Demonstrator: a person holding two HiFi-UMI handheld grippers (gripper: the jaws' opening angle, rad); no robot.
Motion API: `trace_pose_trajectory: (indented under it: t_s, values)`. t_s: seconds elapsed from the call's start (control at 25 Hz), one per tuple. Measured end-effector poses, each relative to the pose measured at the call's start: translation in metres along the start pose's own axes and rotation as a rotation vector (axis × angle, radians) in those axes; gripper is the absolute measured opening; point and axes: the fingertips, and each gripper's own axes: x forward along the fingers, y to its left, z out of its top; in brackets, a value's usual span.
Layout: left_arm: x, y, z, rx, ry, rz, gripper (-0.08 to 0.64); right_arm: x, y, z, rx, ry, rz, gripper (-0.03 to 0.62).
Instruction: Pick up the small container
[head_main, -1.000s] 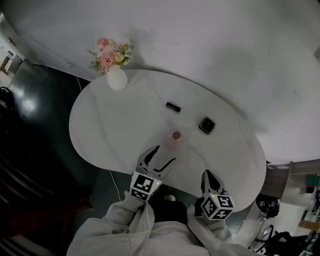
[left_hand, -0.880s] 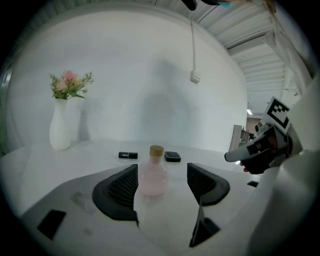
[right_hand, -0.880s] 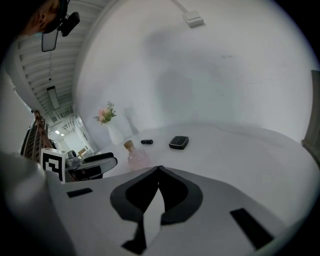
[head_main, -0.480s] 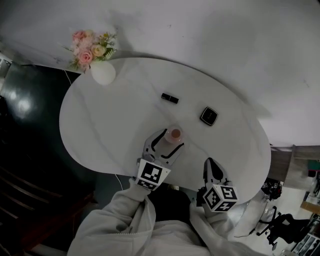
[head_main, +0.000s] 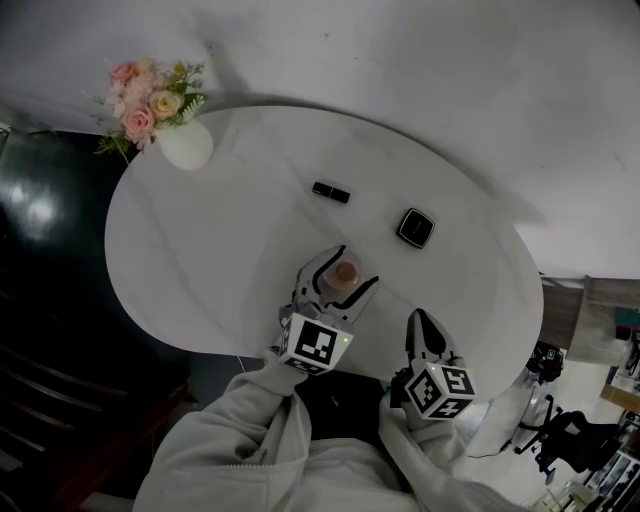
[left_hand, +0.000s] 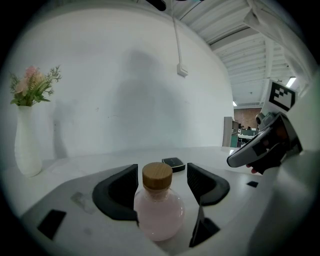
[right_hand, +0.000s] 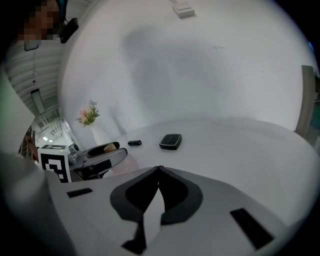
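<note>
Table (head_main: 190, 250): white oval; only the head view gives us its whole outline.
Vase (head_main: 183, 148): far left edge, pink flowers.
Left gripper (head_main: 343, 278): jaws spread either side of the bottle.
Right gripper (right_hand: 159, 169): jaws pressed together, empty.
Bottle (left_hand: 159, 210): upright; we see its pink belly and wooden cap in the left gripper view.
Case (head_main: 415, 228): black, beyond the bottle.
Tube (head_main: 331, 192): black, farther back.
</note>
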Motion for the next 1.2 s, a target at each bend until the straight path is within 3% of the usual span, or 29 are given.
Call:
trace_pose_trajectory:
  t_s: [0.2,0.32,0.8,1.2]
  values:
    - [0.007,0.002,-0.004,0.025,0.015,0.007,0.294,0.005,-0.003,0.001,0.013,0.005,-0.009,0.049]
    - [0.007,0.010,-0.003,0.054,0.016,0.041,0.155,0.006,-0.006,0.001,0.022,0.005,-0.015,0.049]
    - [0.007,0.009,-0.001,0.108,0.033,0.062,0.115,0.008,-0.008,-0.001,0.029,0.010,-0.022,0.049]
    - [-0.002,0.015,-0.006,-0.020,0.036,0.075,0.109,0.001,-0.008,-0.001,0.024,-0.016,-0.022,0.049]
